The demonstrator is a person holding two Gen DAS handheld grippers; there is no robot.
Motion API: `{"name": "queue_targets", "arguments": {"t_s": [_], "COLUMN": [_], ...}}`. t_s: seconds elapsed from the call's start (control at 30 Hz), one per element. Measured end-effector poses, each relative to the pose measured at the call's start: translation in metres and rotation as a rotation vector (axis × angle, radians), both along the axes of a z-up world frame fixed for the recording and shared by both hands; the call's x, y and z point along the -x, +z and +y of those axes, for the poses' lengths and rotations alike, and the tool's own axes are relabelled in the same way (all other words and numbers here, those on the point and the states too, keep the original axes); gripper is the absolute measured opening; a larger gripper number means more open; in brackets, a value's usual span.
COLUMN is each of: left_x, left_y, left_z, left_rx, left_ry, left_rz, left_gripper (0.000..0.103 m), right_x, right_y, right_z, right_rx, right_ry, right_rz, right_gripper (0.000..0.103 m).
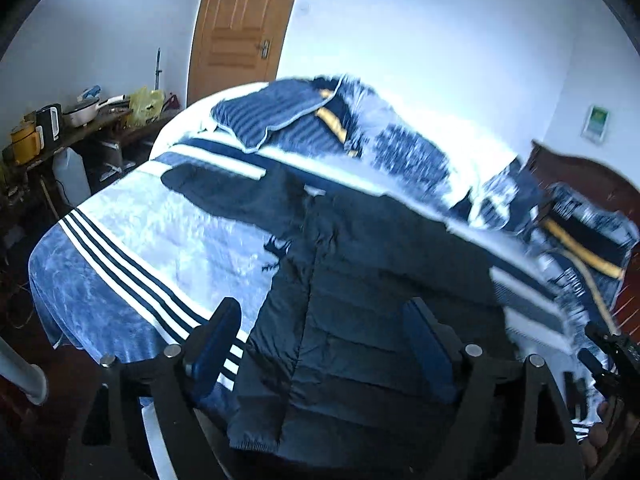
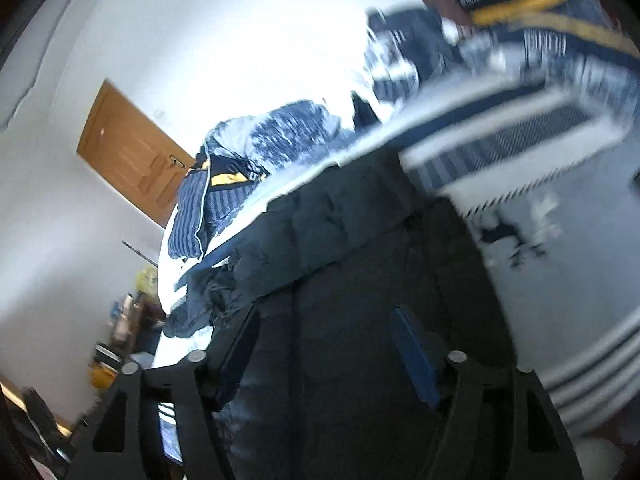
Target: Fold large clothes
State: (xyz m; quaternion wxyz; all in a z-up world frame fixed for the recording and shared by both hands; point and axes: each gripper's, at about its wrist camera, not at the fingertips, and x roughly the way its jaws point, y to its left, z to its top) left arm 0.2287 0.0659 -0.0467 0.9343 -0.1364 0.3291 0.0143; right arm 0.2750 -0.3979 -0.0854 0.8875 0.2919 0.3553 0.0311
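A dark navy quilted jacket (image 1: 372,288) lies spread on the bed, one sleeve reaching out to the left. My left gripper (image 1: 324,344) is open and hovers above the jacket's lower part, holding nothing. In the tilted, blurred right wrist view the same jacket (image 2: 360,280) fills the middle. My right gripper (image 2: 326,356) is open just above it, with nothing between the fingers. The right gripper also shows at the right edge of the left wrist view (image 1: 608,356).
The bed has a blue and white blanket (image 1: 140,240) with dark stripes. Bunched bedding and a pillow (image 1: 288,120) lie at its far side. A cluttered side table (image 1: 60,128) stands at the left, a wooden door (image 1: 236,28) behind, a dark headboard (image 1: 580,176) at right.
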Motion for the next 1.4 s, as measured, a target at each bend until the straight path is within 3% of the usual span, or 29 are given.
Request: {"name": "queue_targets", "arguments": {"t_s": [0.23,0.4,0.5,0.6,0.7,0.9,1.13,1.23,1.4], "left_x": [0.05,0.065,0.062,0.054,0.038,-0.006,-0.07,-0.106,-0.168], "left_y": [0.035,0.031,0.024,0.016,0.006,-0.027,-0.073,-0.095,-0.121], "left_z": [0.039,0.065,0.077,0.084,0.088,0.107,0.161,0.187,0.216], "left_rx": [0.057,0.095,0.148,0.169,0.176,0.227,0.335,0.378,0.428], "left_ry": [0.043,0.123,0.15,0.166,0.169,0.204,0.347,0.413,0.477], "left_rz": [-0.093,-0.07,-0.045,-0.024,0.006,0.079,0.131,0.148,0.158], "left_gripper": [0.089,0.091,0.091,0.091,0.091,0.091,0.091,0.091,0.091], "right_x": [0.068,0.072,0.064,0.053,0.043,0.005,-0.066,-0.106,-0.181], "right_y": [0.116,0.139,0.133,0.127,0.117,0.091,0.057,0.038,0.012], "right_z": [0.05,0.09,0.109,0.129,0.139,0.159,0.221,0.249,0.291], "right_rx": [0.135,0.129,0.097,0.139,0.199,0.208,0.269,0.217,0.22], "right_ry": [0.011,0.09,0.154,0.198,0.191,0.213,0.381,0.465,0.538], "right_rz": [-0.152,-0.194,-0.175,-0.171,-0.173,-0.152,-0.108,-0.068,-0.009], "right_gripper": [0.082,0.082,0.082,0.082,0.082,0.082,0.082,0.082,0.082]}}
